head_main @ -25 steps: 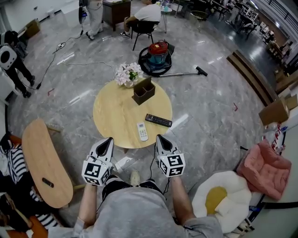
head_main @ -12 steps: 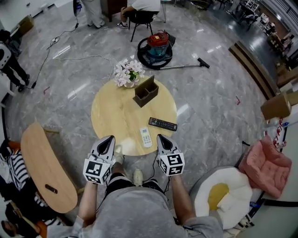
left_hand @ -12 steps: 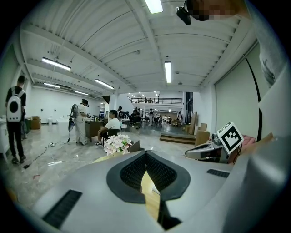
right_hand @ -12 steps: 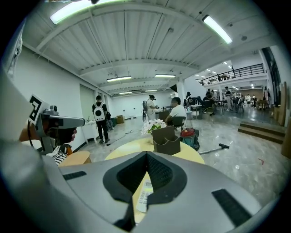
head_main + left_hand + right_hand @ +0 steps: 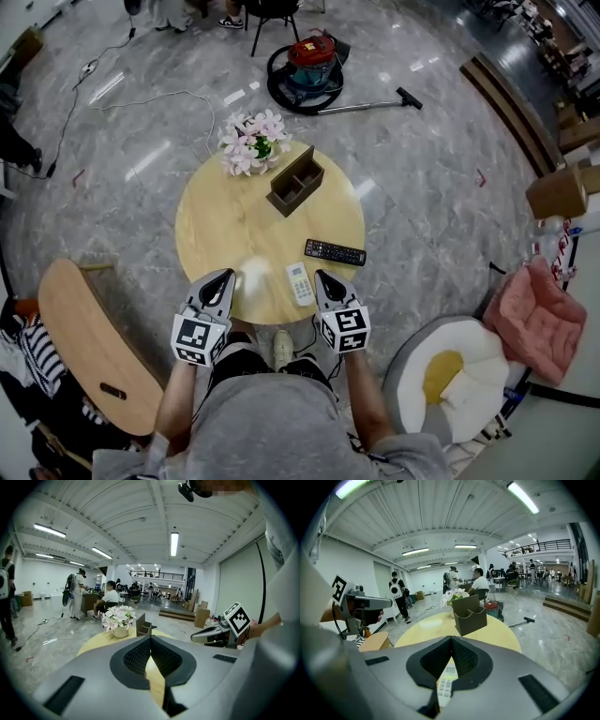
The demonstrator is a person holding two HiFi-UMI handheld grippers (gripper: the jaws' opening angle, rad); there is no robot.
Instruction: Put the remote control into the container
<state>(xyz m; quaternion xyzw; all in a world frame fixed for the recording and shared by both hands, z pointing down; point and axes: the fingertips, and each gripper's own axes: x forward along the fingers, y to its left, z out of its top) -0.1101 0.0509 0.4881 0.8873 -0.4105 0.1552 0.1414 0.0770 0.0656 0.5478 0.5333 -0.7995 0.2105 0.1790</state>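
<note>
A white remote (image 5: 299,282) lies near the front edge of the round wooden table (image 5: 225,220). A black remote (image 5: 335,252) lies to its right. The brown open container (image 5: 294,181) stands at the back of the table. My right gripper (image 5: 322,277) is shut and empty, its tip just right of the white remote. In the right gripper view the white remote (image 5: 446,684) shows below the shut jaws (image 5: 451,639), with the container (image 5: 467,614) beyond. My left gripper (image 5: 223,276) is shut and empty at the table's front edge; its tip (image 5: 150,637) points toward the container (image 5: 143,628).
A pot of pink-white flowers (image 5: 251,142) stands at the table's back left, beside the container. A red vacuum cleaner (image 5: 305,64) lies on the floor behind. A low wooden side table (image 5: 89,342) is at the left, an egg-shaped cushion (image 5: 448,380) at the right.
Both grippers have come forward and down to the table's front edge, and the table now sits nearer in the head view. The remotes and container have not shifted on the table.
</note>
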